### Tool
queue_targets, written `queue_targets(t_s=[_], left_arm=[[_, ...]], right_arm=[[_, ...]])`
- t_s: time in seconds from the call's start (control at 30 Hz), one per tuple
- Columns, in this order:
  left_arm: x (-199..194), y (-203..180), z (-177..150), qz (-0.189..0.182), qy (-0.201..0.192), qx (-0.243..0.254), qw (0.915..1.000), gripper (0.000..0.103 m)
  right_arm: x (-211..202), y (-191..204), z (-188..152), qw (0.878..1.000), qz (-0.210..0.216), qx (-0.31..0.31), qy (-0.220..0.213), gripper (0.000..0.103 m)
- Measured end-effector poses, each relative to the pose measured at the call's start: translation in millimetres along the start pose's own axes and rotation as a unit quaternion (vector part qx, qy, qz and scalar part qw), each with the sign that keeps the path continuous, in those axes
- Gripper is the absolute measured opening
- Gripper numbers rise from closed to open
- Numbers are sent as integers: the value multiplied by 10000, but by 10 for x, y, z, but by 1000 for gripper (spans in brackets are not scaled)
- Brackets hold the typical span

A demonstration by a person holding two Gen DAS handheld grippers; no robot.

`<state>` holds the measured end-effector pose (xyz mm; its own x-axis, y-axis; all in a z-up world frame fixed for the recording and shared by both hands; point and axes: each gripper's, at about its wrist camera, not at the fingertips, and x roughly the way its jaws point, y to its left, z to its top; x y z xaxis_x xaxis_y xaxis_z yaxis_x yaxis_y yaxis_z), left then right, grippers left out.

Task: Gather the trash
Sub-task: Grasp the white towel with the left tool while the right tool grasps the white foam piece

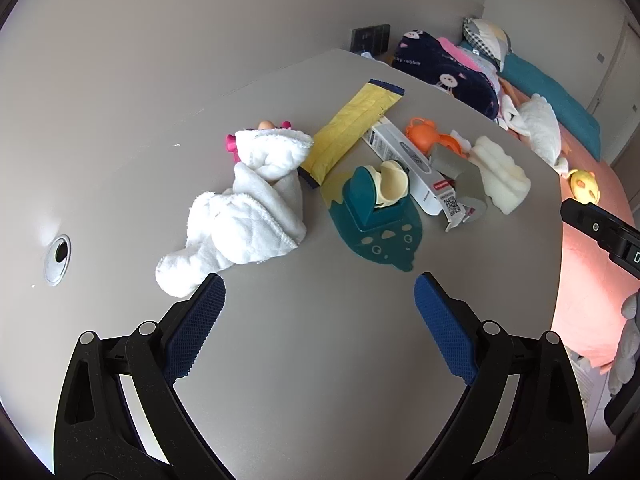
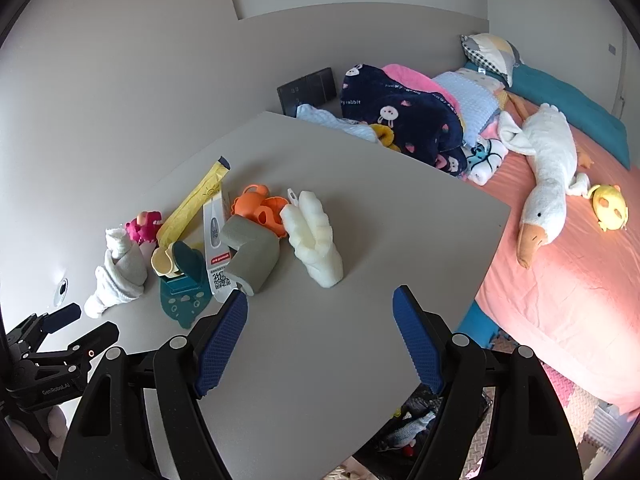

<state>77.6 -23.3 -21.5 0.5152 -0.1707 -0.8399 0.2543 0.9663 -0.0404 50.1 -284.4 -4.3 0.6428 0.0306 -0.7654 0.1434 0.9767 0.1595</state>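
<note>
Clutter sits in a loose cluster across the middle of the grey table [image 1: 320, 360] in my left wrist view. At the left of that cluster lies a white towel [image 1: 248, 208], bunched up, with a pink toy [image 1: 232, 146] poking out behind its top edge. A yellow wrapper [image 1: 354, 128] runs diagonally toward the upper centre of the frame, its lower end touching the towel's upper right. Just right of it I see a white carton [image 1: 420, 176] with a QR code, a grey foam piece [image 1: 464, 178] lying over the carton, and a white foam block [image 1: 502, 174] at the right end. An orange toy [image 1: 422, 134] sits behind the carton. In front, near frame centre, a teal holder [image 1: 372, 216] carries a cream cup-like piece (I cannot tell what it is).

My left gripper [image 1: 320, 292] hangs over bare table at the lower centre, jaws wide apart, nothing between them; the left fingertip is just beside the towel's lower corner.

In the right wrist view my right gripper [image 2: 320, 304] also stands wide open and empty at the lower centre, its left fingertip just beside the carton and grey foam. A bed [image 2: 560, 280] with a plush goose [image 2: 548, 176] fills the right side.
</note>
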Motion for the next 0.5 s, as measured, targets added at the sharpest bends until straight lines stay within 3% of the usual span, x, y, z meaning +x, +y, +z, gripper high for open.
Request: queue_targets(t_s=[0.5], left_arm=[[408,353,305,238,117,-149,9995,92]], right_arm=[[488,37,219,9995,-168,-101,233,76]])
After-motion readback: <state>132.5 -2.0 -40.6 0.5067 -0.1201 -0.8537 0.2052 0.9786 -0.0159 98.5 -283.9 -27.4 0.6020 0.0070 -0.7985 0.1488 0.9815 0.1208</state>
